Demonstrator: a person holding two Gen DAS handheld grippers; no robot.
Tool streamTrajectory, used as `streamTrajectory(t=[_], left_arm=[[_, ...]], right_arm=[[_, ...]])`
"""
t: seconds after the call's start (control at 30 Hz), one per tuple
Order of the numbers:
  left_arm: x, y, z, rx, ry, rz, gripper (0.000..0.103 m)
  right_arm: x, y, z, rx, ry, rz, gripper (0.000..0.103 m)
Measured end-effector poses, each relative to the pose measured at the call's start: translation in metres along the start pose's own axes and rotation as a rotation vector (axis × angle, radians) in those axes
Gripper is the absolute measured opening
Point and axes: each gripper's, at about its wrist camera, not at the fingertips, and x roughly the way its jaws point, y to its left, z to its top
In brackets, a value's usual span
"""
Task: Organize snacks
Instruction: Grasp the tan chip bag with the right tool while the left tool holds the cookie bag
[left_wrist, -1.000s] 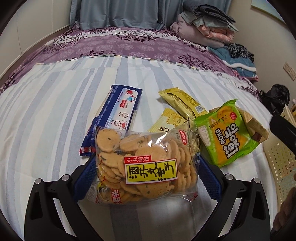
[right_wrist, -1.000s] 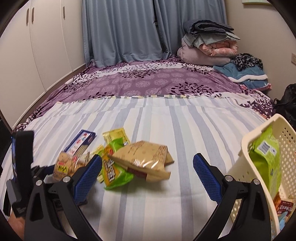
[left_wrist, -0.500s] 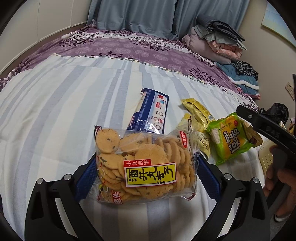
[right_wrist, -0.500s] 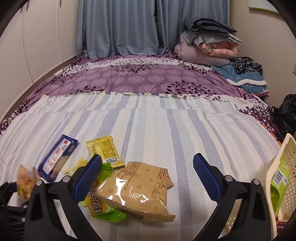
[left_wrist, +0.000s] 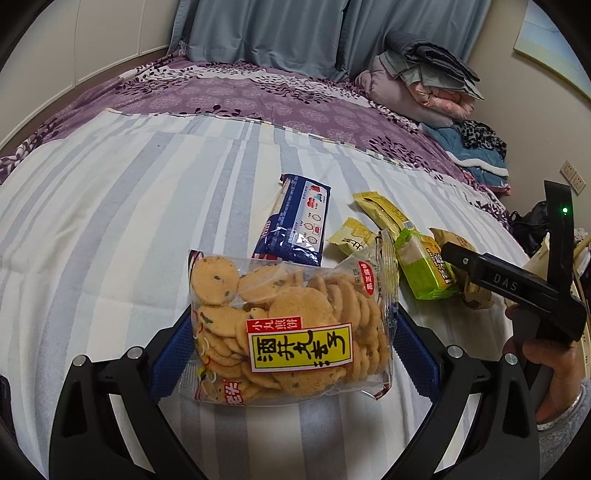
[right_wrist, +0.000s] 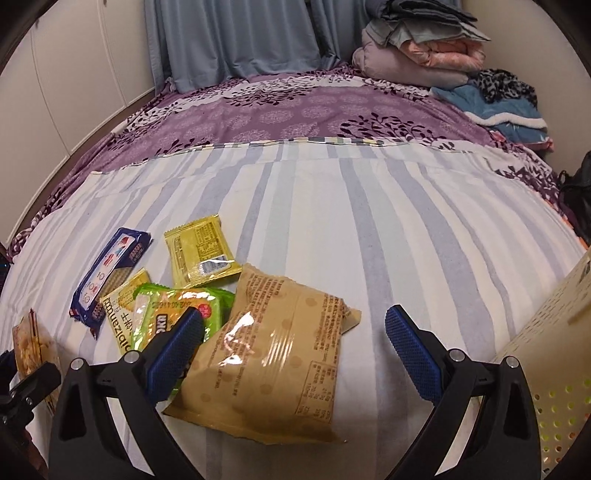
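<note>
My left gripper (left_wrist: 293, 343) is shut on a clear bag of round cookies (left_wrist: 291, 314) with a yellow label, held just above the striped bedsheet. That bag's edge shows at the far left of the right wrist view (right_wrist: 31, 343). My right gripper (right_wrist: 293, 332) stands open low over the snack pile. A tan bag (right_wrist: 273, 362) lies between its fingers, and its left pad (right_wrist: 177, 350) overlaps a green packet (right_wrist: 173, 310). A blue packet (right_wrist: 110, 269) and two yellow packets (right_wrist: 201, 251) (right_wrist: 125, 306) lie beyond. A cream perforated basket (right_wrist: 546, 350) stands at the right.
The striped sheet (right_wrist: 369, 221) runs back to a purple floral cover (right_wrist: 295, 110). Folded bedding (right_wrist: 417, 55) is stacked at the far right corner, with curtains behind. In the left wrist view a hand (left_wrist: 554, 369) holds the right gripper's body (left_wrist: 509, 284).
The left gripper has pulled back and leftward with the cookie bag in it. The right gripper has come down and closer over the tan bag, and the basket has slid to the right edge.
</note>
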Motion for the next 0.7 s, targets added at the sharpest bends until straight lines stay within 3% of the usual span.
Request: streamTrajectory(t=[0.2, 0.3, 0.33, 0.43, 0.7], left_arm=[[-0.002, 0.001, 0.000, -0.007, 0.000, 0.002, 0.098], [-0.003, 0.001, 0.000, -0.005, -0.001, 0.001, 0.098], [-0.002, 0.001, 0.000, -0.006, -0.001, 0.001, 0.098], [-0.005, 0.002, -0.002, -0.008, -0.005, -0.004, 0.098], [-0.019, 0.013, -0.006, -0.028, -0.028, -0.006, 0.098]], right_arm=[[0.004, -0.002, 0.002, 0.012, -0.011, 0.025, 0.094], [0.003, 0.000, 0.004, 0.002, -0.019, 0.045, 0.080], [0.002, 0.000, 0.004, 0.002, -0.019, 0.048, 0.071], [0.001, 0.002, 0.004, -0.004, -0.014, 0.035, 0.061], [-0.017, 0.010, -0.012, -0.028, -0.015, 0.017, 0.056]])
